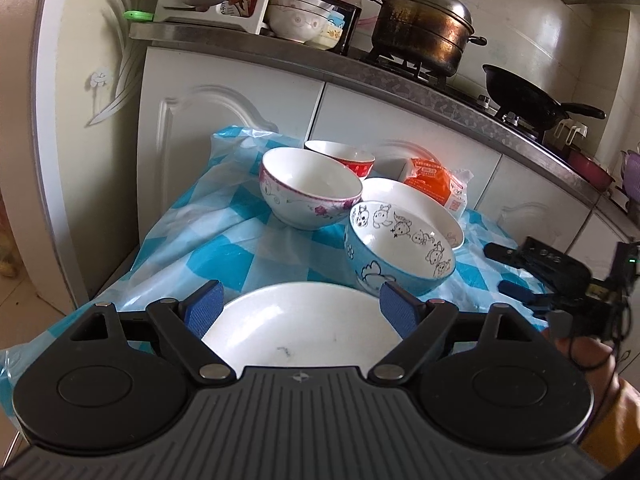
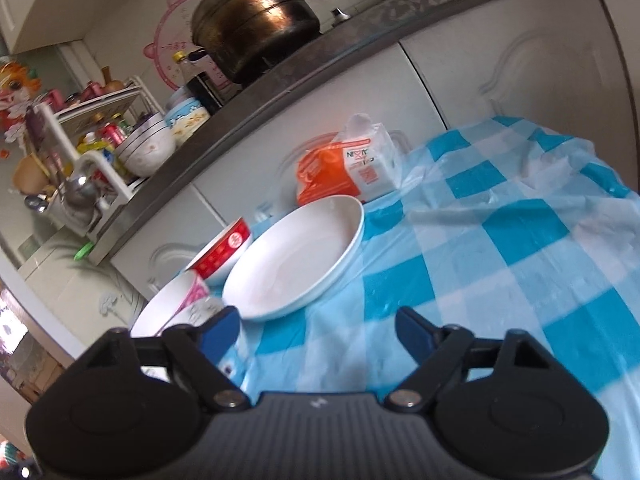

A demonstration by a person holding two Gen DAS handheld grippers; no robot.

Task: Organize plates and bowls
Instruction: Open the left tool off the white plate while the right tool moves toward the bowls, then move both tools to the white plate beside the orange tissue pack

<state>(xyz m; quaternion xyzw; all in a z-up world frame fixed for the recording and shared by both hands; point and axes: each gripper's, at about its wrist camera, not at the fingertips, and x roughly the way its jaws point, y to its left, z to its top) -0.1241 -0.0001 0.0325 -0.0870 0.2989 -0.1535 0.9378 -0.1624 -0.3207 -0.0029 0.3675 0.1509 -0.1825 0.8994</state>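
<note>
My left gripper (image 1: 300,308) is open, its blue pads spread wide just above a white plate (image 1: 304,332) at the table's near edge; neither pad presses on it. Beyond stand a blue cartoon bowl (image 1: 400,248), a pink-flowered white bowl (image 1: 310,188), a red bowl (image 1: 344,158) and a deep white plate (image 1: 416,204). My right gripper (image 2: 316,324) is open over bare tablecloth, empty, with the deep white plate (image 2: 296,256) ahead of it. The red bowl (image 2: 224,252) and pink-flowered bowl (image 2: 172,308) lie to its left. Its left finger half hides the blue bowl (image 2: 234,364).
A blue-checked plastic cloth (image 2: 500,240) covers the table. An orange-and-white packet (image 2: 348,168) sits at the back against white cabinet doors. The counter above holds a steamer pot (image 1: 420,28), a black wok (image 1: 524,96) and stacked bowls (image 1: 300,20). My right gripper (image 1: 502,270) shows at the right.
</note>
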